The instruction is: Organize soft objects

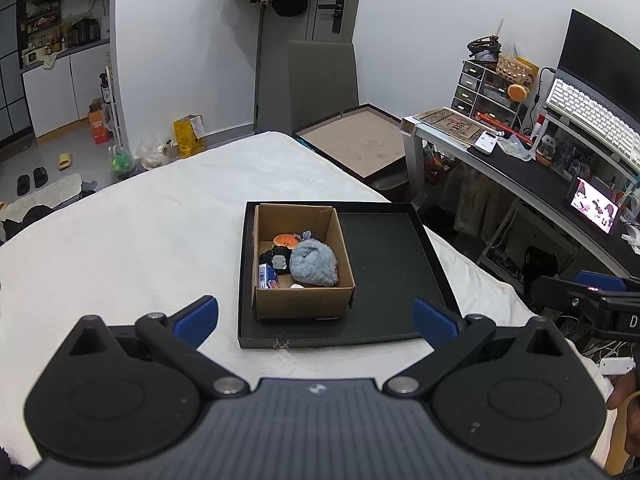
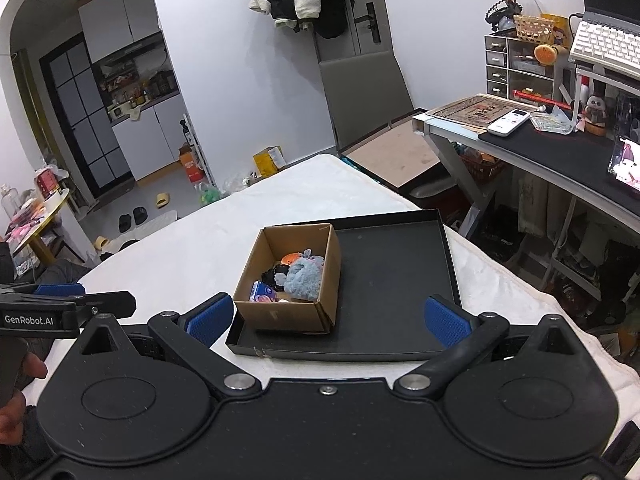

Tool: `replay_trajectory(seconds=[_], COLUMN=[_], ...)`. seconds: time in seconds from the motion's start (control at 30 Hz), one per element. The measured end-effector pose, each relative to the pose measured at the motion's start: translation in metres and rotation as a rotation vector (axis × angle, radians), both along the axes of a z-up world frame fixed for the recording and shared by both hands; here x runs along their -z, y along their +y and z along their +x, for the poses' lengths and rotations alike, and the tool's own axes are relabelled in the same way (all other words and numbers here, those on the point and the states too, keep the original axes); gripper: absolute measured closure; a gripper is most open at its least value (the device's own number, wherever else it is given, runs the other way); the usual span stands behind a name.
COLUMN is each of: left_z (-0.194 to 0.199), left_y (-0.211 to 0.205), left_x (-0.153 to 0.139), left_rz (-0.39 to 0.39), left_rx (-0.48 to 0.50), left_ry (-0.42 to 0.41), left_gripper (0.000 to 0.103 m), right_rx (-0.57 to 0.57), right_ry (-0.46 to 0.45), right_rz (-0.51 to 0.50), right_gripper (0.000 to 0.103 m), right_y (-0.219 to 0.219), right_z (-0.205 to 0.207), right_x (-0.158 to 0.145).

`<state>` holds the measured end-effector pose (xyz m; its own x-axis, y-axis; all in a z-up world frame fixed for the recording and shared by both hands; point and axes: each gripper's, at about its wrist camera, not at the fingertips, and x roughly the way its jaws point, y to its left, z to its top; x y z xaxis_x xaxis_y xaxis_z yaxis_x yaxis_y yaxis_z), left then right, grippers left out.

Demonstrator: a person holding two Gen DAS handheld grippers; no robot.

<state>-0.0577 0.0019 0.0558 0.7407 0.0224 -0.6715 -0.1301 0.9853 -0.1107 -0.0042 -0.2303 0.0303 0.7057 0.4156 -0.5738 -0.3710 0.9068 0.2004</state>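
Soft objects, chiefly a fluffy grey-blue plush ball (image 1: 313, 263), lie together inside an open brown cardboard box (image 1: 304, 302) that stands in the left half of a shallow black rectangular tray (image 1: 394, 264) on a white blanket-covered bed (image 1: 132, 232). Packed beside the plush ball are a small orange plush toy (image 1: 285, 240), a black fuzzy item (image 1: 268, 258) and a small blue printed packet (image 1: 267, 276); a white scrap at the box's near wall is too small to identify. The right half of the tray is bare. The left gripper (image 1: 316, 316) hovers short of the tray's near edge, its blue-padded tongs spread wide and holding nothing; the right gripper (image 2: 328, 318) stands likewise, fully spread and empty, with the box seen between its pads. Each gripper appears at the edge of the other's view. The plush ball is judged light, compressible and non-fragile, its pile giving good friction against the ribbed pads; it is best pinched across its upper bulge, which rises nearest the box's rim, approaching from above to clear the cardboard walls. The light box may shift or lift with the toy if the fabric snags.
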Motion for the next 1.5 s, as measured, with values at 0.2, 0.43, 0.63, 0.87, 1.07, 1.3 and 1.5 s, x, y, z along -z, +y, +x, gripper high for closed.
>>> replay_trajectory(seconds=[0.2,0.43,0.63,0.87,1.07,1.3,1.5], left_z=[-0.001,0.0,0.001,0.002,0.003,0.001,-0.001], left_y=[0.0,-0.005,-0.007,-0.008,-0.009,-0.009,-0.008], left_x=[-0.002,-0.002,-0.001,0.001,0.002,0.002,-0.002], left_rz=[0.004,0.013,0.016,0.02,0.021,0.015,0.019], left_rx=[0.001,0.013,0.012,0.016,0.016,0.024,0.023], left_ry=[0.001,0.004,0.009,0.013,0.011,0.01,0.004], left_gripper=[0.0,0.0,0.0,0.0,0.0,0.0,0.0], right_rx=[-0.013,-0.014,-0.012,-0.01,-0.016,-0.01,-0.003], right_ry=[0.009,0.015,0.016,0.023,0.022,0.022,0.022], right_rz=[-0.012,-0.006,-0.004,-0.005,-0.006,-0.007,-0.006], right_gripper=[0.0,0.0,0.0,0.0,0.0,0.0,0.0], right_y=[0.002,-0.002,-0.002,-0.003,-0.003,-0.005,-0.009], right_z=[0.0,0.0,-0.001,0.0,-0.002,0.0,0.0], right_x=[0.002,0.002,0.002,0.004,0.003,0.002,0.0])
